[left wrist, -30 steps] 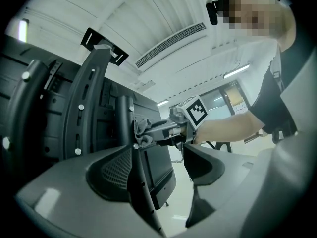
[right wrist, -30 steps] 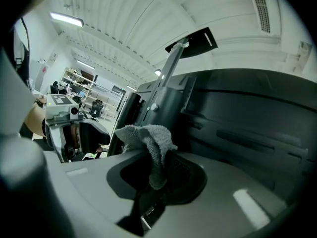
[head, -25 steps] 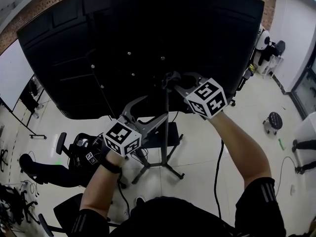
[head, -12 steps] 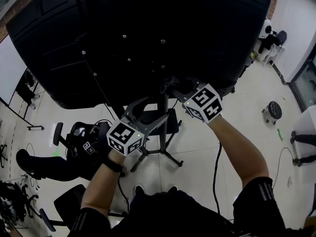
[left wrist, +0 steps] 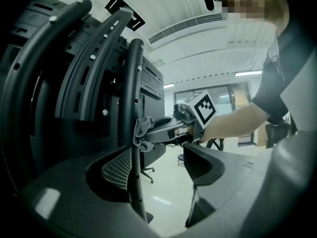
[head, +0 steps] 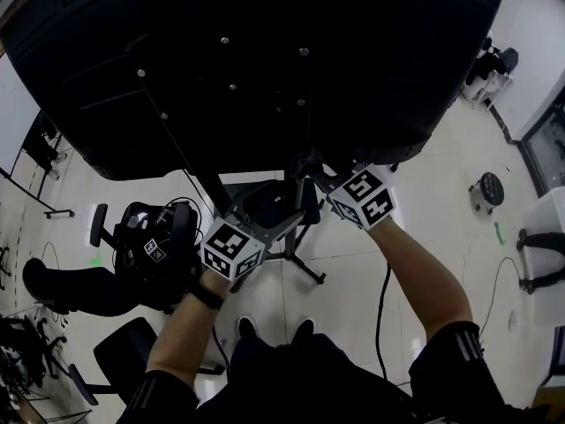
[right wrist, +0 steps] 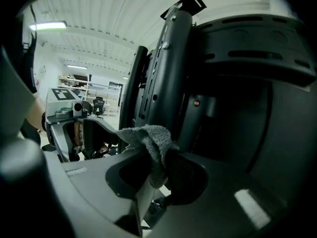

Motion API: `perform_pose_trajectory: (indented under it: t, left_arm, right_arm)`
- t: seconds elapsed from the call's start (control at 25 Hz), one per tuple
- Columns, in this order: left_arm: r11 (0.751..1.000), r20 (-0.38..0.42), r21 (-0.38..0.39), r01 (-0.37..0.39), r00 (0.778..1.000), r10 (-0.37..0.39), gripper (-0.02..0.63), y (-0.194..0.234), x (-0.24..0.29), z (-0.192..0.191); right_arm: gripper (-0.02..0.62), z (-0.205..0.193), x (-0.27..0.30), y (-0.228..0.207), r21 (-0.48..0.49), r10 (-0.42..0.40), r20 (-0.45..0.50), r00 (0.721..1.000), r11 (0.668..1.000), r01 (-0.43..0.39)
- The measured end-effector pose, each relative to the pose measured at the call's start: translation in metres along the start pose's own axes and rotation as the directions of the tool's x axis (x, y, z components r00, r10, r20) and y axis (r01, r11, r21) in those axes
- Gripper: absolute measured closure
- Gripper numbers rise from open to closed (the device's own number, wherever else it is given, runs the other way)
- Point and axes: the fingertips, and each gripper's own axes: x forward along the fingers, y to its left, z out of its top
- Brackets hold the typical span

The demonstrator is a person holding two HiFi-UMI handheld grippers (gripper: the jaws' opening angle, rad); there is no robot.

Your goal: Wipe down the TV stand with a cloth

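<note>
The right hand-held gripper (right wrist: 156,175) is clamped on a grey cloth (right wrist: 148,139), which bunches up out of its jaws. In the left gripper view that cloth sits at centre left, pressed against the upright pole (left wrist: 131,108) of the TV stand. The left hand-held gripper (left wrist: 161,168) has its jaws apart. The pole runs down between them, close to the meshed pad of one jaw. It looks to be steadying or framing the pole, not squeezing it.

In the head view both tools meet at frame centre, just under the dark back of the TV (head: 265,60), which fills the upper half.

I'd judge the wiping to be under way high on the pole, near the mount. The pictures don't show how much has already been cleaned. The lower pole and the base legs (head: 305,274) on the floor (head: 353,263), below centre, look to be still ahead.
</note>
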Motion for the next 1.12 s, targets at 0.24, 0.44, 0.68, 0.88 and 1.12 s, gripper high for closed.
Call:
perform_pose_trajectory:
  t: [0.24,0.44,0.68,0.88,1.12]
  left_arm:
    - [1.000,-0.053,-0.026,-0.009,0.999,0.007,0.255,0.006,0.003,-0.045]
    - [0.996,-0.093,-0.081,-0.020,0.996,0.013,0.255,0.012,0.003,-0.089]
    - [0.991,-0.135,-0.135,-0.022,0.991,0.003,0.255,0.013,0.005,-0.142]
    - [0.987,-0.178,-0.159,-0.018,0.984,-0.011,0.255,0.020,0.007,-0.187]
    - [0.988,-0.229,-0.153,-0.008,0.973,-0.027,0.255,0.031,0.015,-0.237]
  right_arm:
    - [0.511,-0.043,0.017,0.010,0.044,0.015,-0.049,0.999,0.999,-0.012]
    - [0.511,-0.089,0.032,0.022,0.084,0.023,-0.101,0.995,0.996,-0.014]
    - [0.509,-0.154,0.055,0.039,0.147,0.045,-0.166,0.985,0.989,-0.020]
    - [0.508,-0.198,0.074,0.055,0.176,0.064,-0.207,0.976,0.984,-0.027]
    - [0.502,-0.244,0.093,0.064,0.185,0.079,-0.230,0.970,0.982,-0.037]
